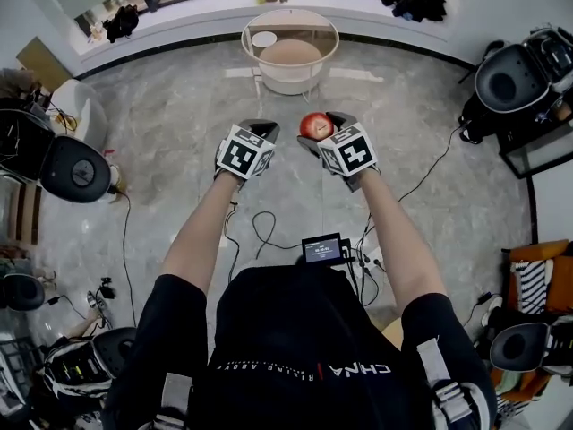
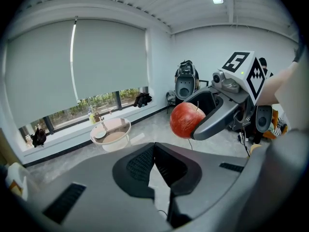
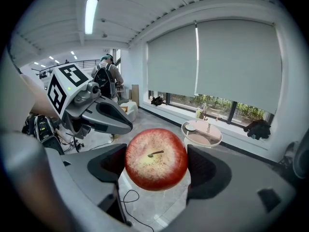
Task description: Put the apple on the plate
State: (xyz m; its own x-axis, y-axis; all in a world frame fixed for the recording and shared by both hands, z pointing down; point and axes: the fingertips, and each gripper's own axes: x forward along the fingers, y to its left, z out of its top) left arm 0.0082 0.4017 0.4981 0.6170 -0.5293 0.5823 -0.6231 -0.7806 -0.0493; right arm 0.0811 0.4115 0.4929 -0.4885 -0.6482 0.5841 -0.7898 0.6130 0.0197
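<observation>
Apple point(image 3: 156, 158): clamped in my right claw point(image 1: 320, 131), frame centre. Left claw point(image 1: 258, 131): jaws pressed together, empty. Plate point(image 1: 264, 39): upper centre, on round glass table point(image 1: 333, 47), well apart from apple. Cables point(image 1: 260, 228) on grey marble floor point(image 1: 179, 124); window ledge point(image 1: 197, 16) along top edge.

Head view: camera sits high on the person and looks forward and steeply down, past chest and both arms to the floor. The left hand-held gripper point(image 1: 261, 129) is at frame left, the right hand-held gripper point(image 1: 320, 128) at frame right, and the round bench point(image 1: 333, 41) lies well ahead by the window.

Left gripper view: wide-angle, set just behind its own jaws and facing along them toward the window. The jaws fill the lower frame.

Right gripper view: same mounting, with the apple point(image 3: 155, 158) very close at centre.

Overlap: all three views catch the bench and the window. Each gripper view sees the other hand-held gripper at its side.
</observation>
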